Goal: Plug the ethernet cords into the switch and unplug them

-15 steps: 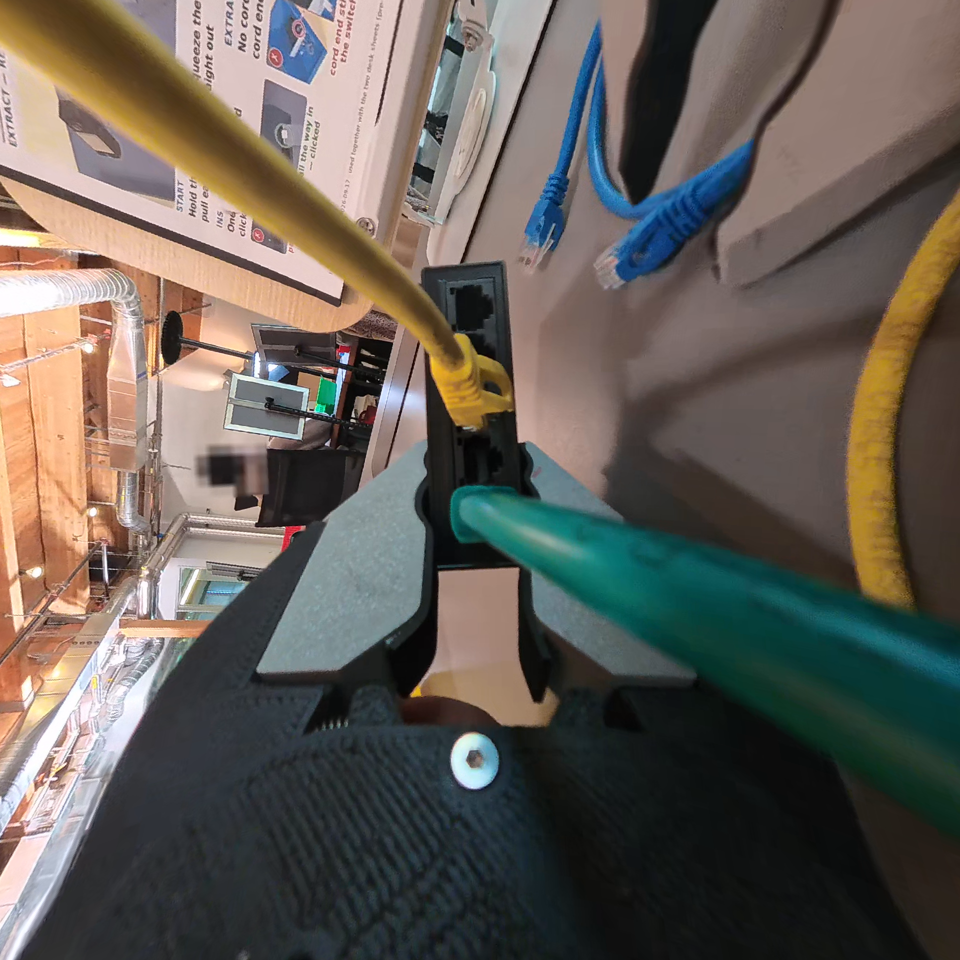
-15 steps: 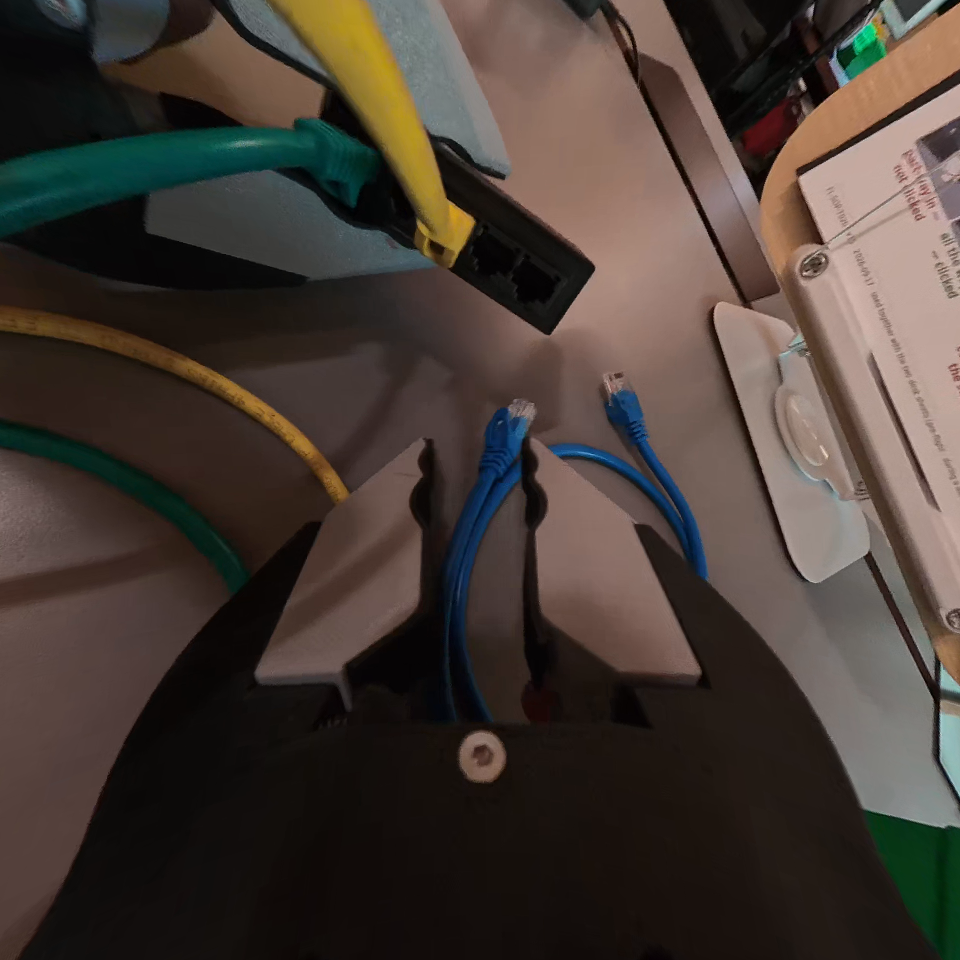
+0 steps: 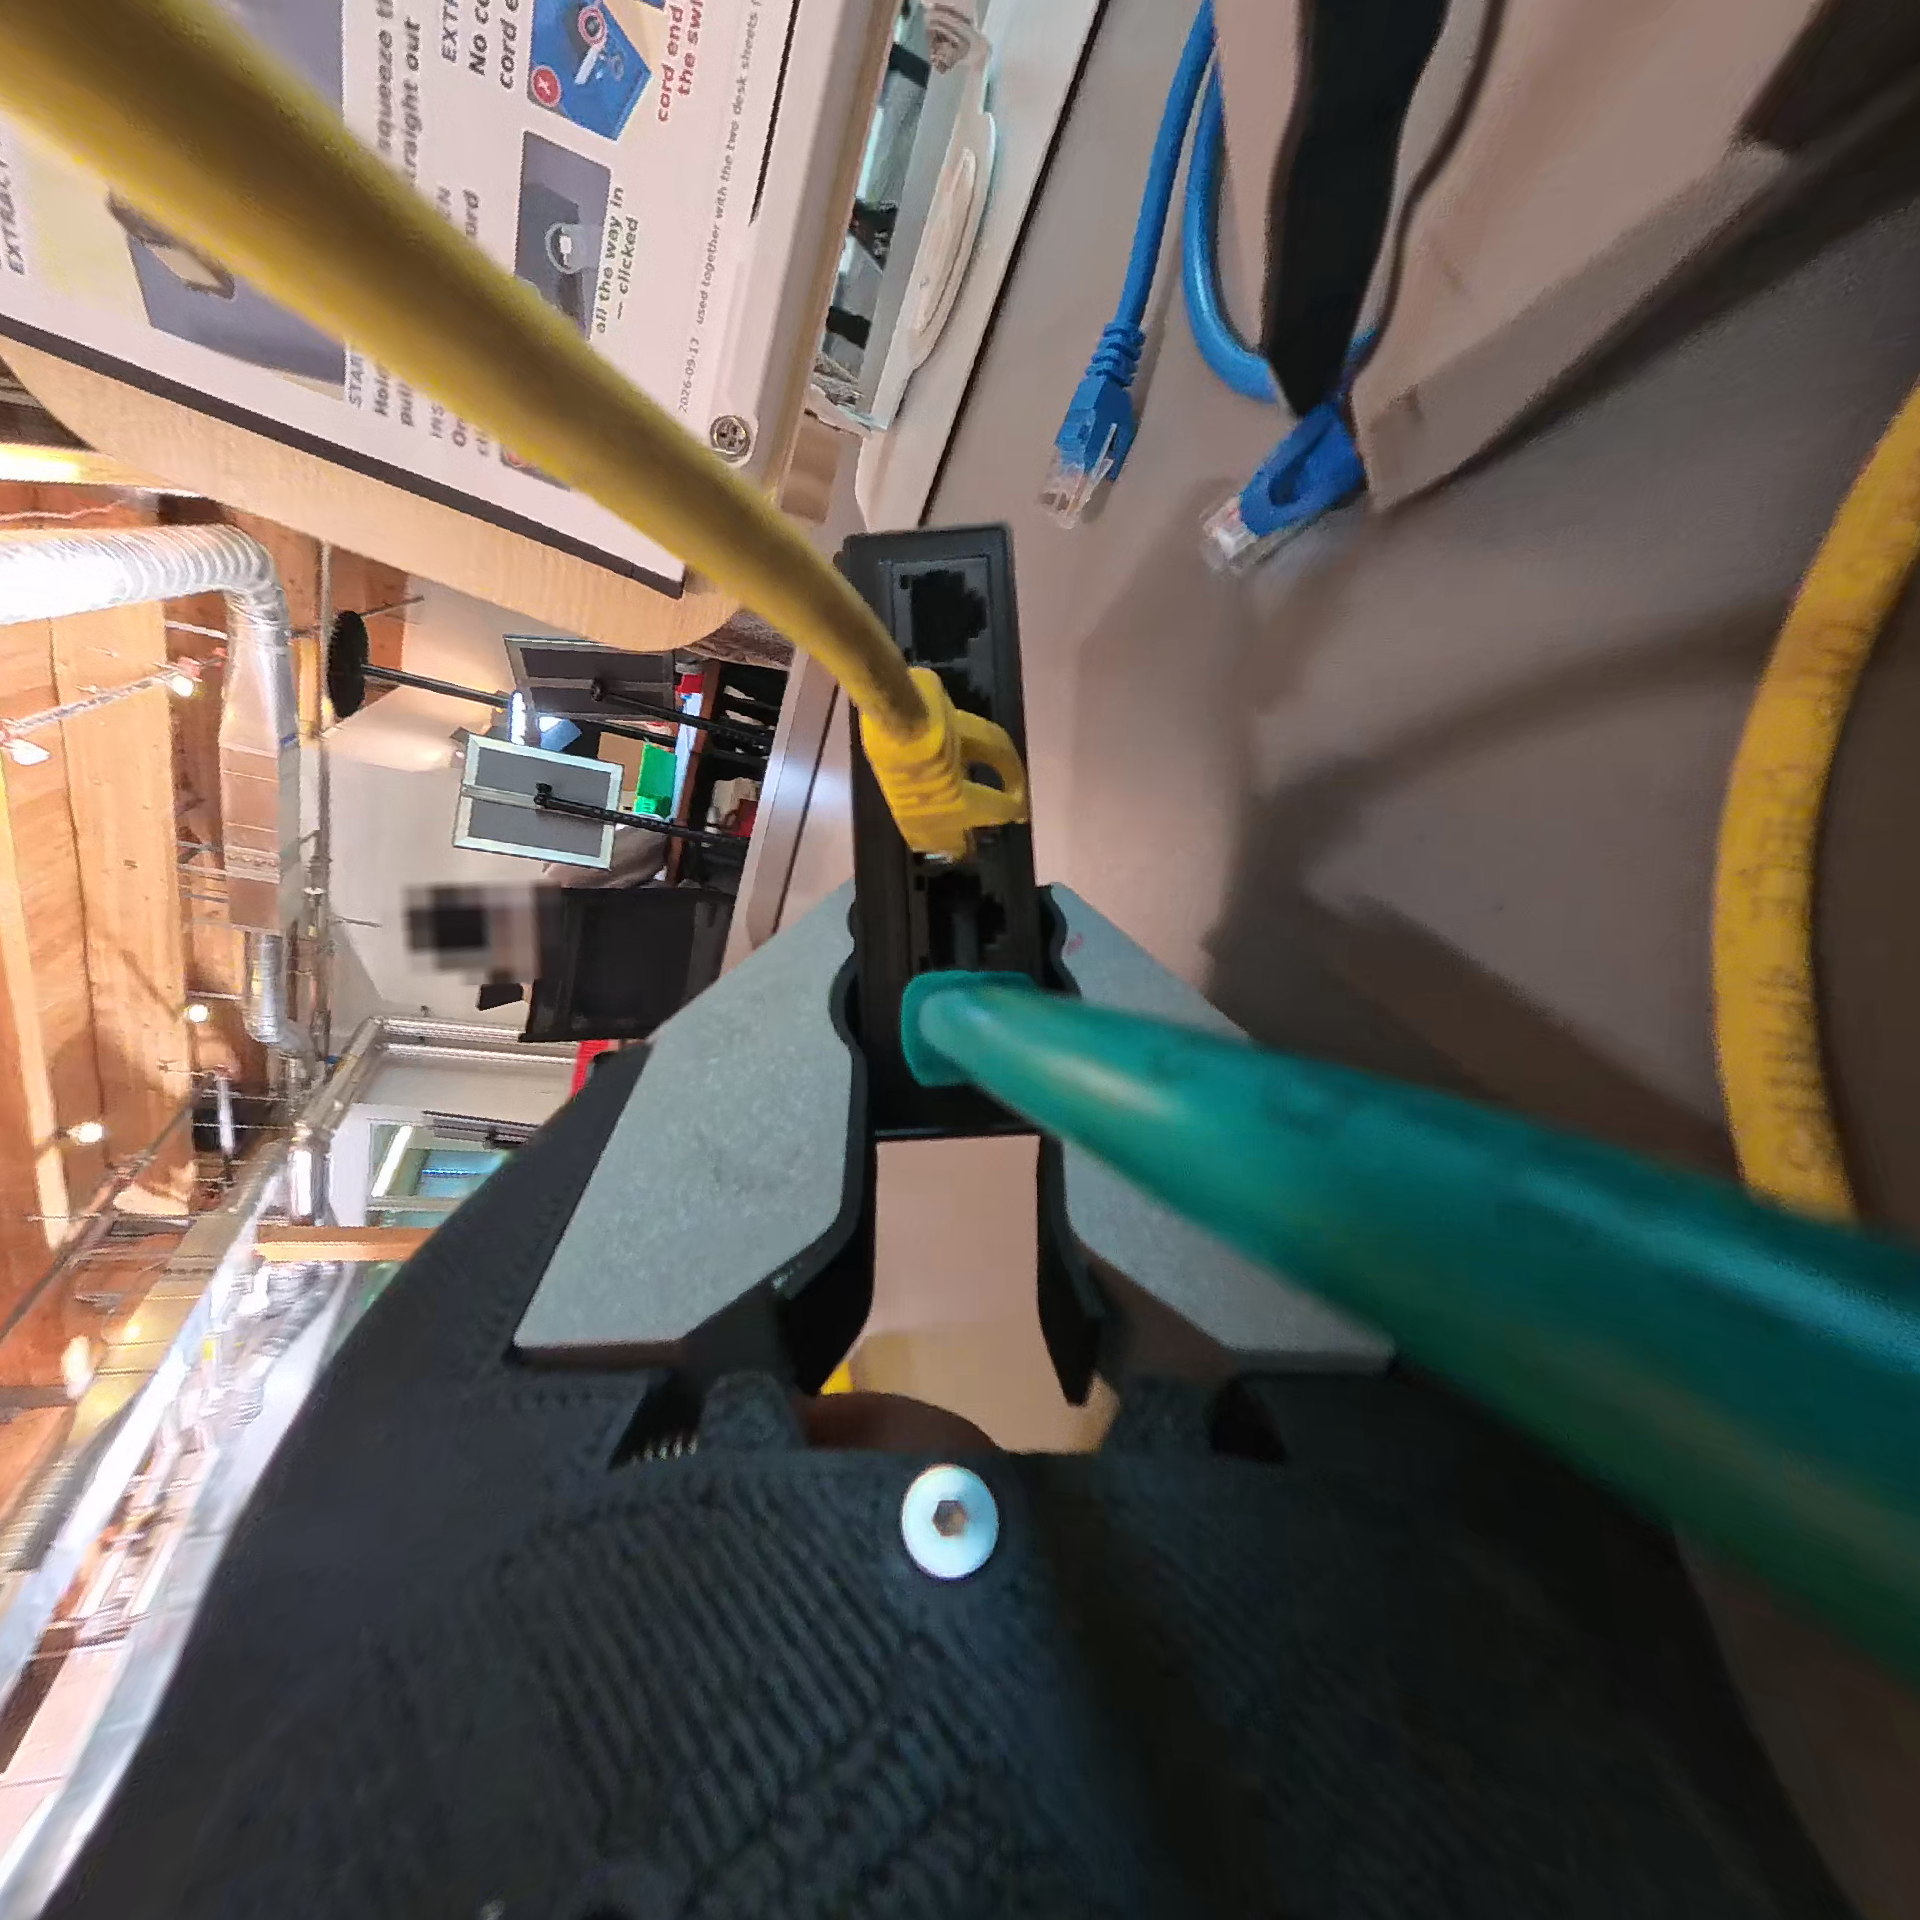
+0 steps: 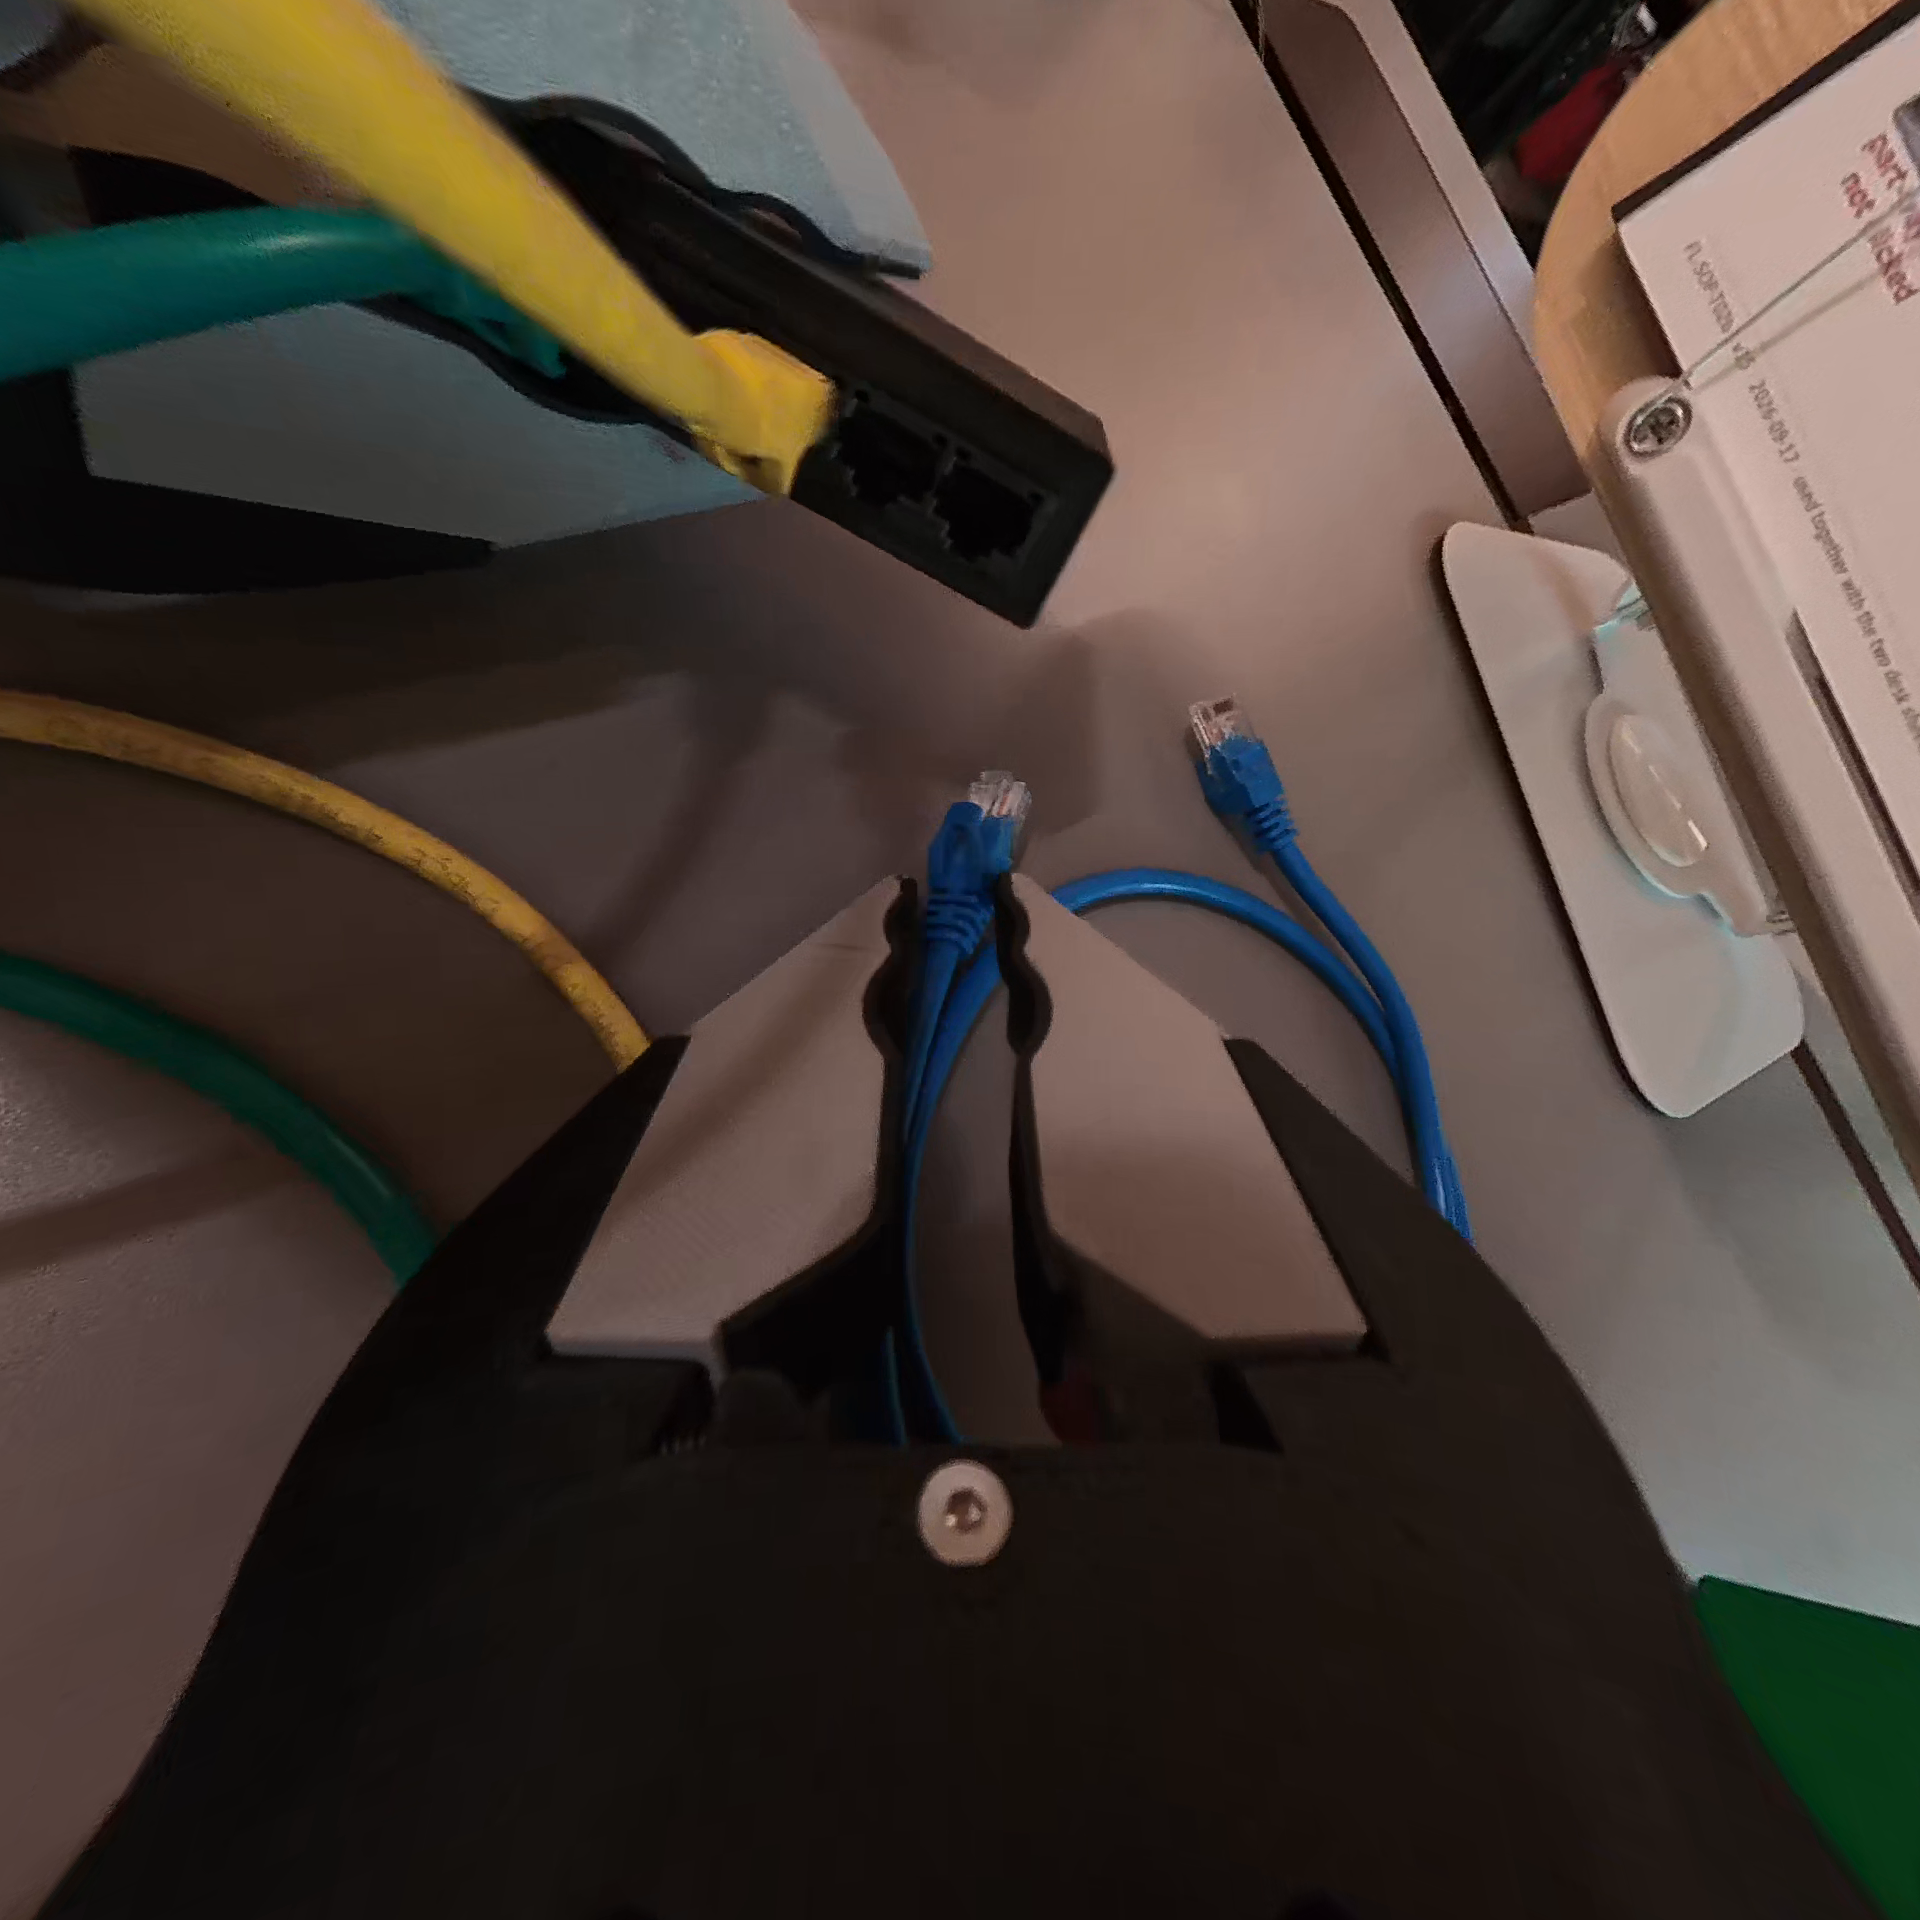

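Jaws: left gripper [image 3: 945, 997] clamps switch [image 3: 940, 665]; right gripper [image 4: 961, 904] pinches limp blue cord [image 4: 961, 862] behind stiff plug boot.

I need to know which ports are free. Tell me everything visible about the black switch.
The switch is a small, black, plastic-looking box with one row of ports along its front. The left gripper is shut on its sides near one end, holding it above the table. A green cord is plugged in at the gripped end and a yellow cord near the middle. Two ports at the far end are free, and one between the cords looks free.
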Motion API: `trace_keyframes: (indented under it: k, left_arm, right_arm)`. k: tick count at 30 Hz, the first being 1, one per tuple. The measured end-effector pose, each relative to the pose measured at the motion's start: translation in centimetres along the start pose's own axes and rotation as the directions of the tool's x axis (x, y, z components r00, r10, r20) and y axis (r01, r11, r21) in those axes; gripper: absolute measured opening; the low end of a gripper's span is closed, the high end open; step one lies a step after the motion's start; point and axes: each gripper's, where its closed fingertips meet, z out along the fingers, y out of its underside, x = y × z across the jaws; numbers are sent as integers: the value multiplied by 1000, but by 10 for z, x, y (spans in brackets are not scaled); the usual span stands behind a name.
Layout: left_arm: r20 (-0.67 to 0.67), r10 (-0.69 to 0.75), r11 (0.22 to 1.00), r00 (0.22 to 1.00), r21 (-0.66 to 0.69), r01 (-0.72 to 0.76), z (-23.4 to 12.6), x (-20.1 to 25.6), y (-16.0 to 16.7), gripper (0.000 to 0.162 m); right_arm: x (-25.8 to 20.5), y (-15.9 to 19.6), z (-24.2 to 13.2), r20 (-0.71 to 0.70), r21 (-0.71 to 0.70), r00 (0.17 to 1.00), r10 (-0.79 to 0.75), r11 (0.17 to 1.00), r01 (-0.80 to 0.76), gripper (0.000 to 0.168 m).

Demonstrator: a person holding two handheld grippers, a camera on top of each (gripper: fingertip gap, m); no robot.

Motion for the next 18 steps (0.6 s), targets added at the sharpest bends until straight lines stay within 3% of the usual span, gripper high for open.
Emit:
trace_keyframes:
  k: [1, 5, 8, 10, 12, 15, 18]
  left_arm:
    - [13, 28, 1000, 1000, -5, -28, 0, -1, 0, 26]
    - [38, 106, 994, 994, -31, -105, 3, 0, 1, 26]
    - [25, 82, 996, 996, -22, -81, 2, 1, 0, 27]
    - [26, 71, 997, 997, -25, -71, 2, 0, 2, 26]
    - [21, 59, 998, 998, -26, -59, 2, 0, 3, 26]
    - [17, 39, 999, 999, -21, -39, 2, -1, 3, 26]
    - [13, 24, 1000, 1000, -17, -24, 2, -1, 3, 26]
  right_arm:
    - [2, 2, 1, -1, -13, 1000, 23, 1000, -23, 12]
    - [4, 6, 3, 111, -44, 972, 208, 978, -204, 13]
    - [-1, 6, 2, 307, -90, 858, 411, 910, -404, 12]
    - [-3, 4, 1, 372, -106, 809, 455, 887, -450, 12]
    - [-3, 5, 0, 346, -87, 854, 389, 920, -383, 17]
    - [6, 7, -3, 150, -37, 973, 177, 984, -174, 40]
    - [7, -2, -9, 47, 33, 998, 34, 999, -36, 38]
